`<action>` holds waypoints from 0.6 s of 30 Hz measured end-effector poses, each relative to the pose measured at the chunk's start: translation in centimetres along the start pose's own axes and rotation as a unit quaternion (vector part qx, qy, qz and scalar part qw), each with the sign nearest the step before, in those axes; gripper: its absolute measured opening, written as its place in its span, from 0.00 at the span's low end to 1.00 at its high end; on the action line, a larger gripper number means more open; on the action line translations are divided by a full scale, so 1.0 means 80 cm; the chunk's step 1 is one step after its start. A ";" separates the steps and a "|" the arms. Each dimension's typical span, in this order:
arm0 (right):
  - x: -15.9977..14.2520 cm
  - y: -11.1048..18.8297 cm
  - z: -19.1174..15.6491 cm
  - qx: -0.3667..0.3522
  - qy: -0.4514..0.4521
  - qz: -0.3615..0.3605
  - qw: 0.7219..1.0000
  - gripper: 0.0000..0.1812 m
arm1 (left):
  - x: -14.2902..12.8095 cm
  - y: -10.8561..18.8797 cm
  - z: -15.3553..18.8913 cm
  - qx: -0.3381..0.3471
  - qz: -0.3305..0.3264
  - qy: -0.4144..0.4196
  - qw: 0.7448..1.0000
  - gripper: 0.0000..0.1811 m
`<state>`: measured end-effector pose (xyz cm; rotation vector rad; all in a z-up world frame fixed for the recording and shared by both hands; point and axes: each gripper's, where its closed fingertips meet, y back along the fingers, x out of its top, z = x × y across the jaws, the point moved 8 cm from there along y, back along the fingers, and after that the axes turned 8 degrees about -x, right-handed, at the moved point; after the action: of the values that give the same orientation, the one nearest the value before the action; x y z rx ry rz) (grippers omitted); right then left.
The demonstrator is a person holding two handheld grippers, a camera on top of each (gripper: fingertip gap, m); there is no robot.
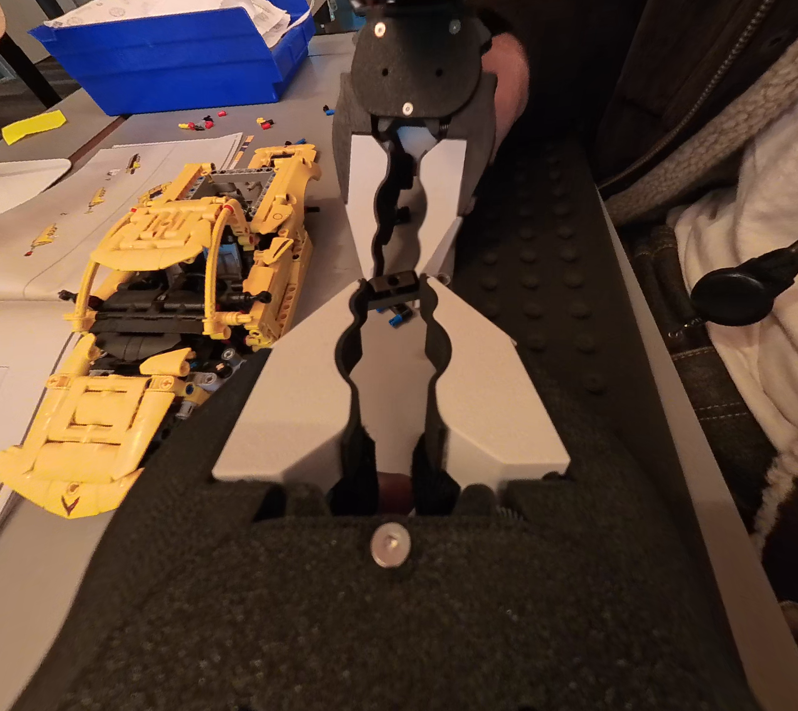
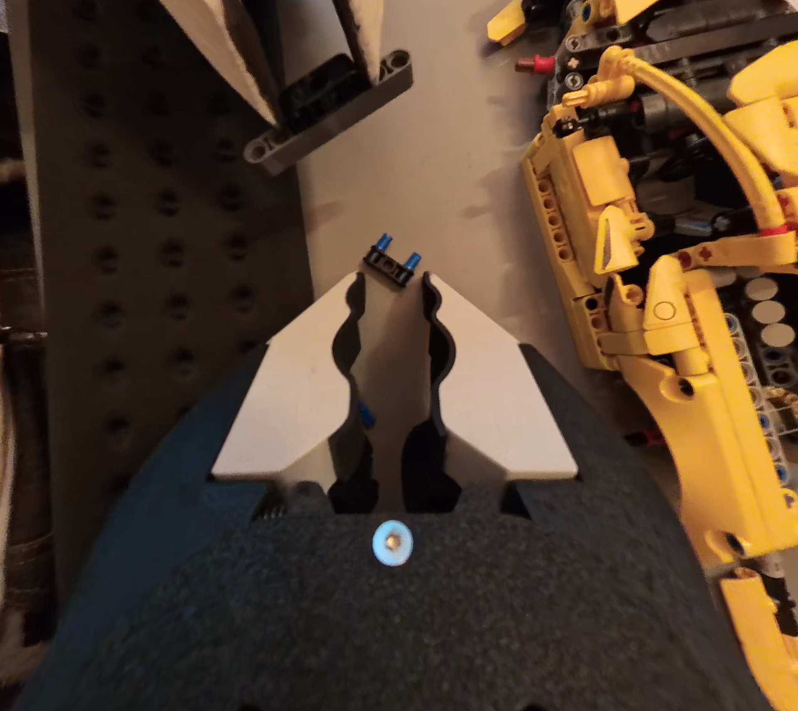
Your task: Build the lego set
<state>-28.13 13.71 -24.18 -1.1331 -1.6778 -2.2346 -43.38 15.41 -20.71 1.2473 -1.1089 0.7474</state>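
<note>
A part-built yellow Lego car [image 1: 172, 280] lies on the grey table left of both grippers; in the right wrist view it [image 2: 647, 258] is on the right. My left gripper [image 1: 393, 286] is shut on a black piece [image 1: 399, 280] joined to a grey beam [image 2: 337, 128], held just above the table. My right gripper [image 2: 392, 275] points at it, jaws a little apart and empty. A small black connector with blue pins [image 2: 391, 263] lies just past its fingertips, and it also shows in the left wrist view [image 1: 397, 314]. The right gripper [image 1: 403, 262] faces mine tip to tip.
A black studded mat [image 1: 539, 258] runs along the table's right edge, next to a person's jacket [image 1: 691, 85]. A blue bin of paper bags [image 1: 172, 59] stands at the back. An open instruction booklet [image 1: 64, 215] lies under the car. Small loose pins [image 1: 203, 124] lie near the bin.
</note>
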 end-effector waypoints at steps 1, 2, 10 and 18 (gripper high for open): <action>0.001 -0.002 0.003 -0.014 0.008 0.004 1.000 0.11 | 0.000 0.000 0.000 0.000 -0.001 0.000 1.000 0.13; 0.001 -0.003 0.007 -0.027 0.016 0.006 0.999 0.09 | 0.000 0.000 0.000 -0.001 -0.001 -0.001 1.000 0.13; 0.008 -0.002 0.013 -0.010 0.035 0.033 0.999 0.20 | 0.000 0.000 0.001 0.000 0.000 -0.003 1.000 0.13; 0.010 -0.014 0.010 -0.033 -0.061 0.029 0.997 0.23 | 0.001 0.002 0.001 0.001 0.003 -0.002 1.000 0.13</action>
<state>-28.91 15.07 -24.50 -1.3419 -1.6021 -2.2420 -43.50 15.34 -20.60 1.2489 -1.1157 0.7498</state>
